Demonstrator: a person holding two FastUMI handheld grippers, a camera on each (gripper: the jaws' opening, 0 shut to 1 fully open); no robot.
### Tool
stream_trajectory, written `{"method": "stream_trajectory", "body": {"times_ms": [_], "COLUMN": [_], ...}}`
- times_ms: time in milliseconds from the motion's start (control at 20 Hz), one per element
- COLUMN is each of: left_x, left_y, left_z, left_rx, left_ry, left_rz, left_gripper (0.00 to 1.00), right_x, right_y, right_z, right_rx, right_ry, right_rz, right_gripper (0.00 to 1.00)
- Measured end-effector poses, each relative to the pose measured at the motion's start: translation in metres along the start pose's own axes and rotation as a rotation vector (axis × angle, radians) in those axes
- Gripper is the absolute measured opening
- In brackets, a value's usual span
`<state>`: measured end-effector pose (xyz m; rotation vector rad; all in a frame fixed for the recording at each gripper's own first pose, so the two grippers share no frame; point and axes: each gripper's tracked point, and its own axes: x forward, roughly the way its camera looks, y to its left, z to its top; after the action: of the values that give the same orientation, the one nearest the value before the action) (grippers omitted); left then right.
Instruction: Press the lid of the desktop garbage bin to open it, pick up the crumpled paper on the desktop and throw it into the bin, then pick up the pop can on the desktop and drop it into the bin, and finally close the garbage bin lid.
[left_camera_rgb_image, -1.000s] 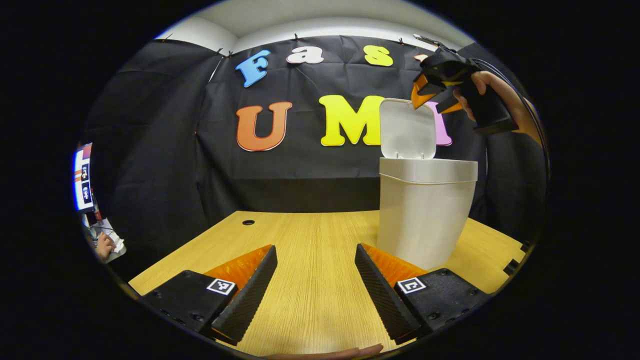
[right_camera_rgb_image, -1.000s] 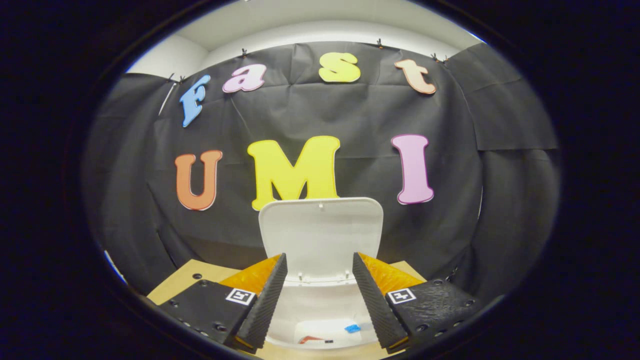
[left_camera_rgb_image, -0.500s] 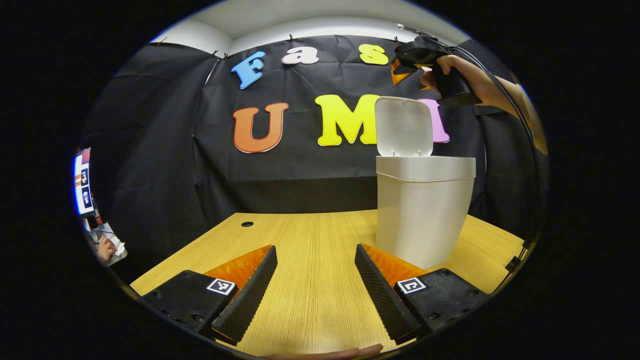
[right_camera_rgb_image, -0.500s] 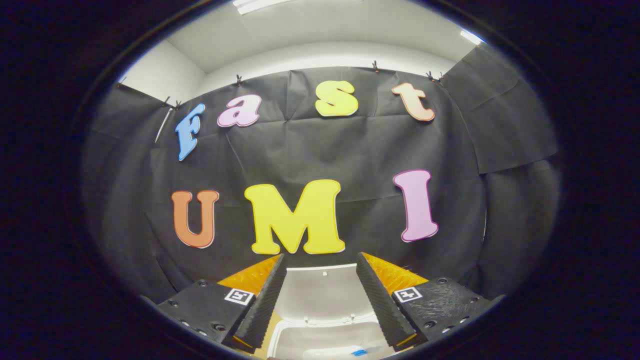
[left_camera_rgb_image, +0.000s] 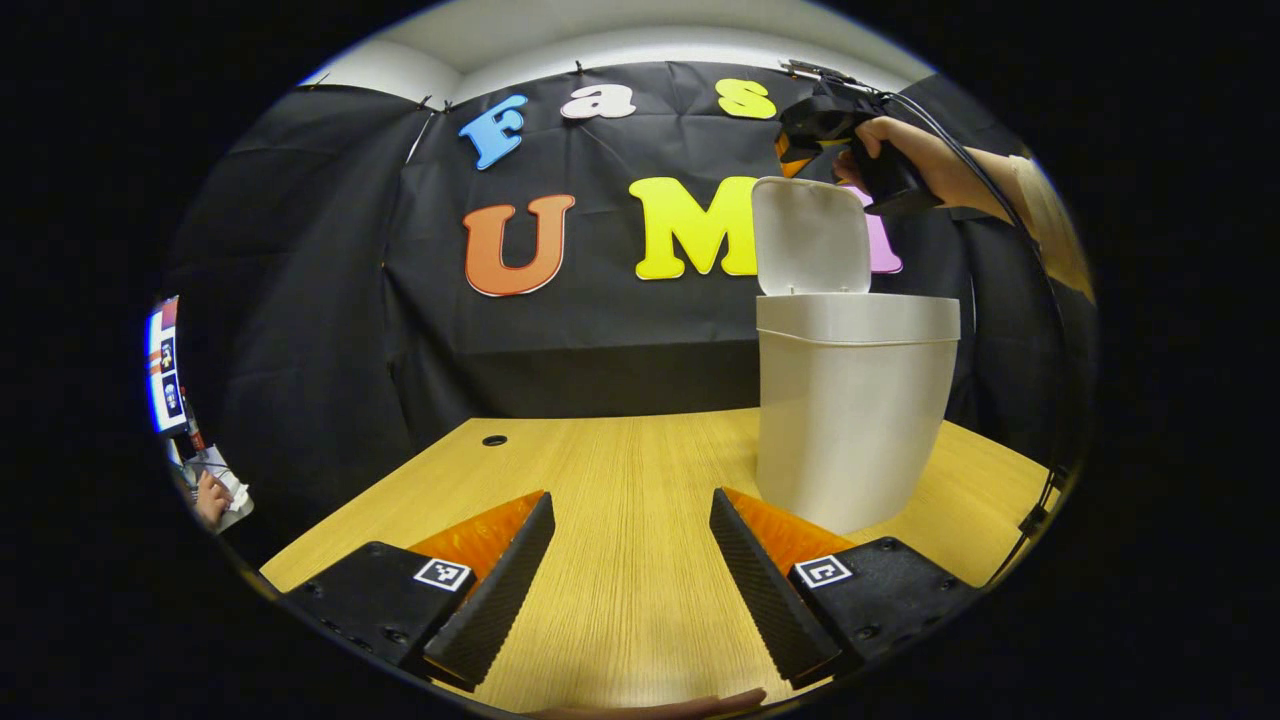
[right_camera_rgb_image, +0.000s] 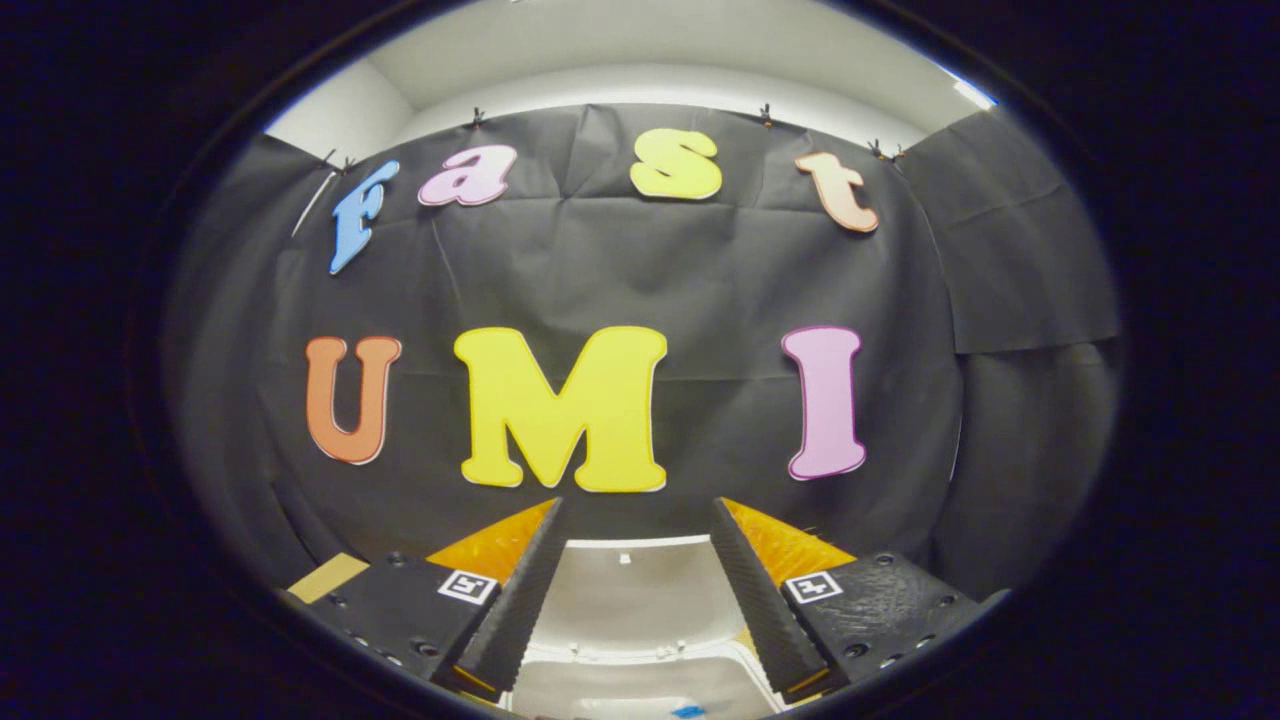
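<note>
In the left gripper view, the left gripper hovers low over the wooden desktop, jaws spread and empty. The white garbage bin stands to the right, its lid upright. The right gripper, held by a hand, sits just behind the lid's top edge.

In the right gripper view, the right gripper's jaws are spread and empty above the lid. Closing looks due: push the top edge forward and down, gently, so the light bin doesn't tip.

Light wooden desktop with lengthwise grain, small dark round hole near its far left corner, lit screen at far left edge, white ceiling above.
</note>
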<state>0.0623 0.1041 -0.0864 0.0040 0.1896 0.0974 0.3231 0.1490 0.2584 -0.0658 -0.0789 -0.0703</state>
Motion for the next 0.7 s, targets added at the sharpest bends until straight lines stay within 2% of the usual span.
{"method": "stream_trajectory", "body": {"times_ms": [250, 450, 600, 700], "left_x": [-0.003, -0.018, -0.026, -0.028], "left_y": [-0.007, -0.019, -0.016, -0.019], "left_z": [-0.003, 0.015, 0.030, 0.032], "left_rx": [-0.002, 0.016, -0.006, -0.010], "left_ry": [0.026, -0.048, -0.101, -0.116], "left_rz": [-0.008, -0.037, -0.011, -0.022], "left_gripper": [1.00, 1.00, 1.00, 1.00], "right_x": [-0.018, -0.032, -0.040, -0.043], "right_y": [-0.003, -0.001, 0.000, 0.000], "right_z": [-0.006, -0.011, -0.017, -0.029], "right_rx": [0.007, -0.028, -0.042, -0.060], "right_ry": [0.036, 0.077, 0.113, 0.159], "right_rz": [0.011, 0.005, -0.020, -0.023], "right_gripper": [0.88, 0.88, 0.87, 0.87]}}
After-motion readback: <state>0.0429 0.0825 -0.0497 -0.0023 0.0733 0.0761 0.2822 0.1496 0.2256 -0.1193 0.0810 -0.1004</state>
